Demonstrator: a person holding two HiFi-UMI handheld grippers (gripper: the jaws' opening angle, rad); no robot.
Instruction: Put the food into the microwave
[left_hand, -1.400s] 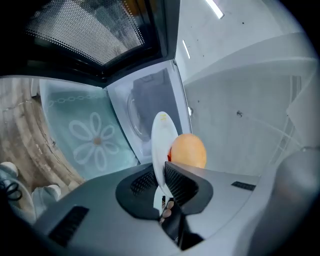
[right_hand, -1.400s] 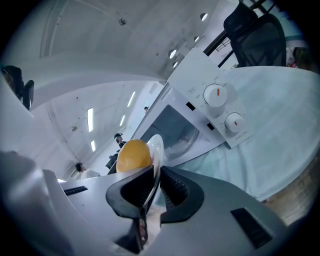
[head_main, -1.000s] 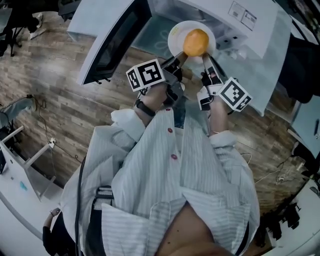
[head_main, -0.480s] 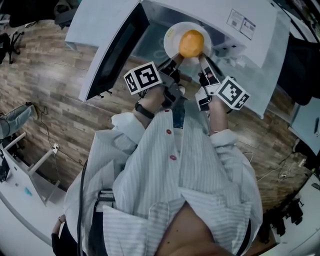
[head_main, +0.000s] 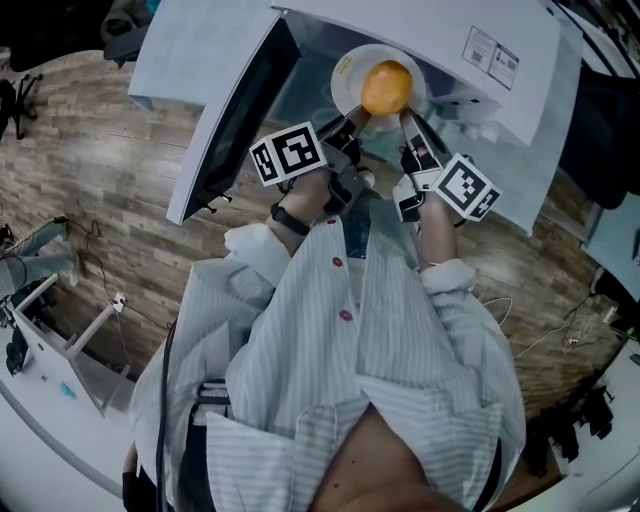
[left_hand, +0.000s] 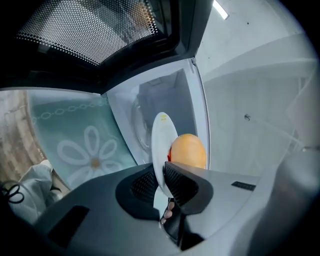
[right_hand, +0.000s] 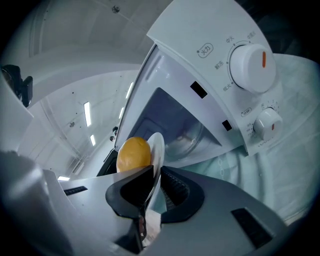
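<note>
Head view shows both claws holding one white plate (head_main: 343, 72) between them. The left claw (head_main: 356, 115) pinches the plate's left edge and the right claw (head_main: 407, 117) pinches its right edge. In the left gripper view, the left claw (left_hand: 163, 176) is only a little bit open, squeezed tight on the thin plate rim (left_hand: 161, 134). The right claw (right_hand: 152, 179) grips the rim (right_hand: 157, 144) the same way. A round orange food (head_main: 386, 87) sits on the plate, just past the claw tips. Right ahead of the claws is the white microwave (head_main: 440, 28), and its door (head_main: 228, 110) hangs open to the left of the left claw.
</note>
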